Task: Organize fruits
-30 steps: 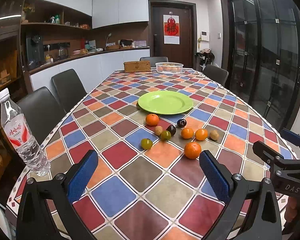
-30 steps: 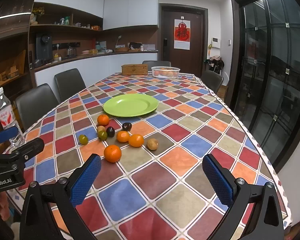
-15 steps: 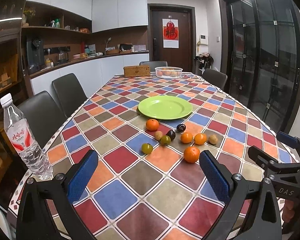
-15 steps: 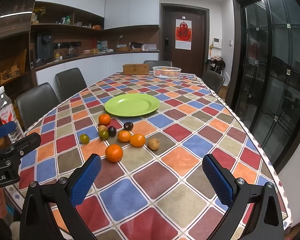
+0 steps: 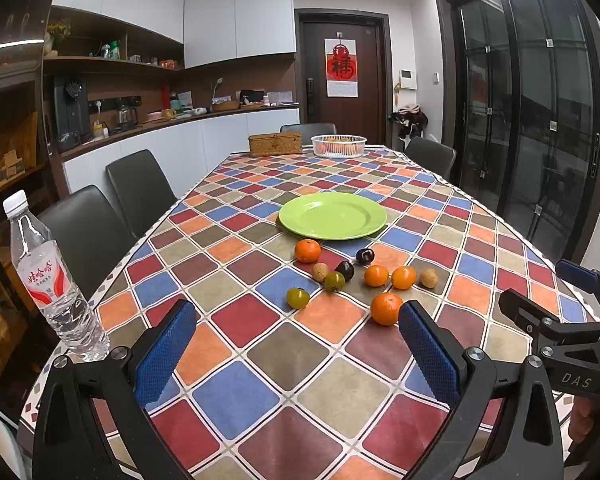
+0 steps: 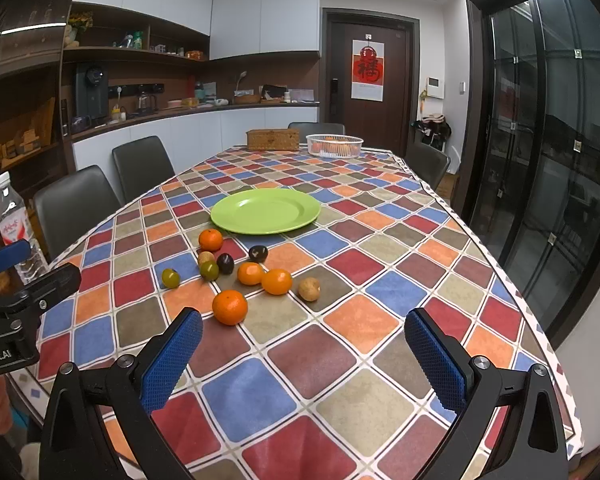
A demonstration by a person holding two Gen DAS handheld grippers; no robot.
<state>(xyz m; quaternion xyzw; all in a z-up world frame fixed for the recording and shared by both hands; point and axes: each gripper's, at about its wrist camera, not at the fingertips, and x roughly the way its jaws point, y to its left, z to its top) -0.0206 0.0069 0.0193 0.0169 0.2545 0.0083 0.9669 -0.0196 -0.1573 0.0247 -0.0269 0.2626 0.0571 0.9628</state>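
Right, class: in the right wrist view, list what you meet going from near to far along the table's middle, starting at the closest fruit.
Nearest round orange mandarin → round lime-green plastic plate → white slotted plastic basket, with the brown woven wicker box beside it at the far end.

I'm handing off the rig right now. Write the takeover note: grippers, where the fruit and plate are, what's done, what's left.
Left hand-held gripper: open, empty, above the near table.
Right hand-held gripper: open, empty, likewise.
Green plate: mid-table, nothing on it.
Fruit: loose on the cloth in front of the plate, four oranges, nearest; two green, two dark, two tan.
Done: nothing moved onto the plate.
Left: probably every fruit; the nearest orange looks the easiest start.
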